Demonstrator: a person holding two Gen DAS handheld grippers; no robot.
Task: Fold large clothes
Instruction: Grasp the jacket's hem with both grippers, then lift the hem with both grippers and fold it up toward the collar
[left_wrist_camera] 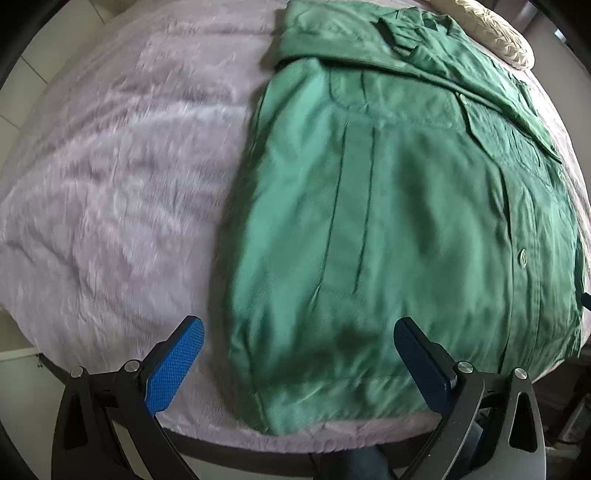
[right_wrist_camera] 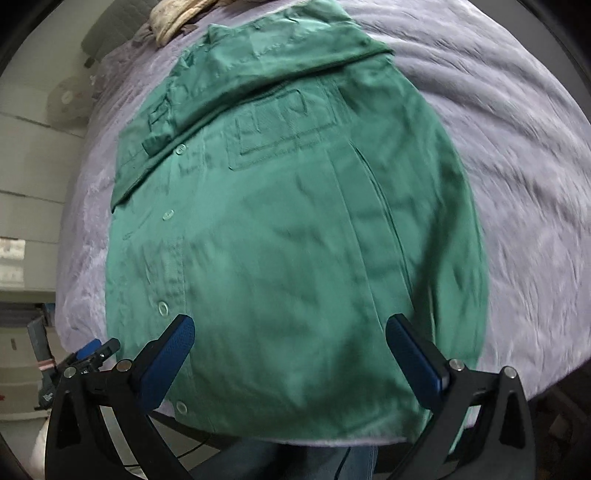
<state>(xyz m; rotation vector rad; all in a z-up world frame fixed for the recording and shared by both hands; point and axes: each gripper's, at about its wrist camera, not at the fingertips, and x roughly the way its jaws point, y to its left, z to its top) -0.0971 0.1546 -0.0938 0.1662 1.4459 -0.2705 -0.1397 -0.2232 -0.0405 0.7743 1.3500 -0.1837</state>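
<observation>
1. Nearest the left wrist camera, the left gripper (left_wrist_camera: 299, 345) hangs with its blue textured pads spread wide and nothing between them, one pad over the bed cover and the other over cloth.
2. In the right wrist view, the right gripper (right_wrist_camera: 290, 339) likewise stands fully wide and empty above the shirt's near hem; the left gripper's tip (right_wrist_camera: 88, 349) shows at that view's lower left edge.
3. Beneath both lies the large green button-front work shirt (left_wrist_camera: 388, 221), spread on the fuzzy lilac bed cover (left_wrist_camera: 110, 166), its hem at the near edge of the bed.
4. Both long sides look already turned in, with one sleeve (right_wrist_camera: 258, 70) laid slantwise across the chest (its cuff end lies near the placket).
5. Farther off, a cream quilted cushion (left_wrist_camera: 491, 33) sits just beyond the collar.
6. Judging by this, the narrowing folds are done and the lengthwise fold remains: each gripper would need to drop to a hem corner, pinch all layers, then carry the hem toward the collar evenly.
</observation>
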